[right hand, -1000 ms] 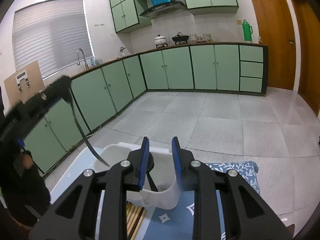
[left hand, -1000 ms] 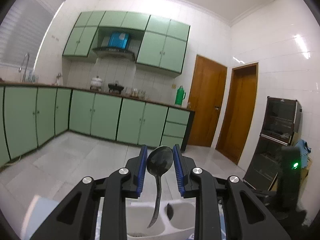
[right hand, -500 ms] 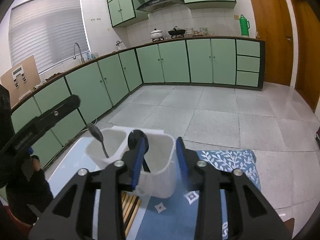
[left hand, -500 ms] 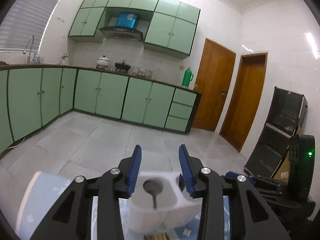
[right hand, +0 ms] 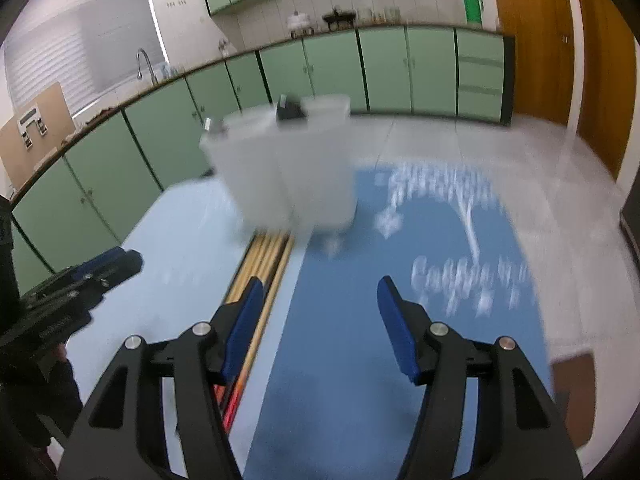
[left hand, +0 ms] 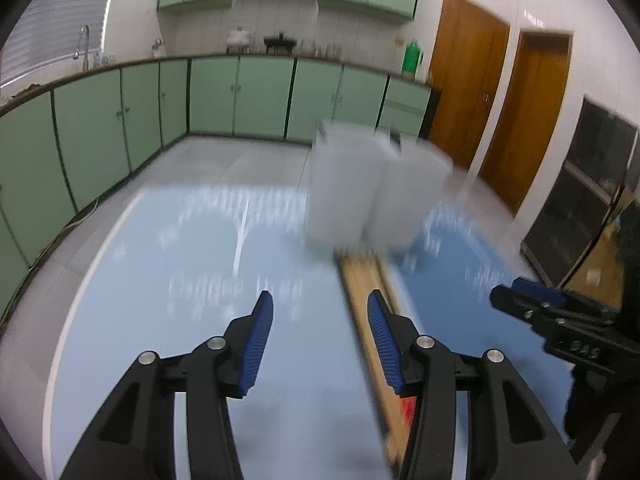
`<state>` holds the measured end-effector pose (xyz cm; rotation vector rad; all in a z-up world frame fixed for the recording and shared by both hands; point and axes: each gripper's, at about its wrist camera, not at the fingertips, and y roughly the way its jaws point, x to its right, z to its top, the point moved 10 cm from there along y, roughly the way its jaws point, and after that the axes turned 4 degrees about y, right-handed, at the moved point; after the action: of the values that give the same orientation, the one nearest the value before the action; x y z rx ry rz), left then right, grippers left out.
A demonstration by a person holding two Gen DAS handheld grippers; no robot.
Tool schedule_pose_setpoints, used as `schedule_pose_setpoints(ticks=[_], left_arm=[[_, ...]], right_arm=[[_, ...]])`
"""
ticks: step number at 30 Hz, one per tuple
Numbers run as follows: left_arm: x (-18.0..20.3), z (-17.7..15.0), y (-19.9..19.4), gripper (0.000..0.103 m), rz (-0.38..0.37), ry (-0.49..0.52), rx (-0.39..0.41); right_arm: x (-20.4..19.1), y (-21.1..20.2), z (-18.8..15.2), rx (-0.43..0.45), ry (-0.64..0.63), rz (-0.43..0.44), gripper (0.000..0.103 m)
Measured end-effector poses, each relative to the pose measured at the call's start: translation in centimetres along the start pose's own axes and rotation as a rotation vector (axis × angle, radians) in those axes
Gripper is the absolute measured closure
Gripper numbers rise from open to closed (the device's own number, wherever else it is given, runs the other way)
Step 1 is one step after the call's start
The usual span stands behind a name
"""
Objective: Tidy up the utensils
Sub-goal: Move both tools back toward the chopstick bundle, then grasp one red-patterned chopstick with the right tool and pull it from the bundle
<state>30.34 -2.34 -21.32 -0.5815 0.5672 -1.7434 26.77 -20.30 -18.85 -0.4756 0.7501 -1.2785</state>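
A white two-compartment utensil holder (left hand: 372, 188) (right hand: 288, 176) stands blurred on the blue tablecloth, ahead of both grippers. Two dark spoon heads (right hand: 289, 110) poke out of its top. A bundle of wooden chopsticks (left hand: 366, 292) (right hand: 264, 256) lies on the cloth in front of the holder. It runs back under my left gripper's right finger and my right gripper's left finger. My left gripper (left hand: 320, 340) and right gripper (right hand: 320, 320) hover above the cloth. Their jaws are opening, with nothing between the pads.
Each gripper appears in the other's view: the right one (left hand: 532, 304), the left one (right hand: 80, 284). The table's edge (left hand: 68, 320) curves at the left. Green cabinets (left hand: 240, 96), a tiled floor and wooden doors (left hand: 464, 76) lie beyond.
The spoon my left gripper held now stands in the holder. Both grippers have let go, pulled back from the holder and tipped down toward the cloth, with their jaws wider apart.
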Motion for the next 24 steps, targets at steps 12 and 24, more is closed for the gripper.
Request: schedule_pose_setpoints(ticks=[12,24], left_arm=[[0.5,-8.6,-1.1,0.048,0.038,0.037,-0.147],[-0.2,-9.5,-1.7,0.046,0.051,0.028,-0.162]], right_arm=[[-4.7,-2.0,-10.5,-0.134,-0.070,0.038,0.045],[-5.3,-0.9,-11.9,-0.149,-0.201,-0.076,0.046]])
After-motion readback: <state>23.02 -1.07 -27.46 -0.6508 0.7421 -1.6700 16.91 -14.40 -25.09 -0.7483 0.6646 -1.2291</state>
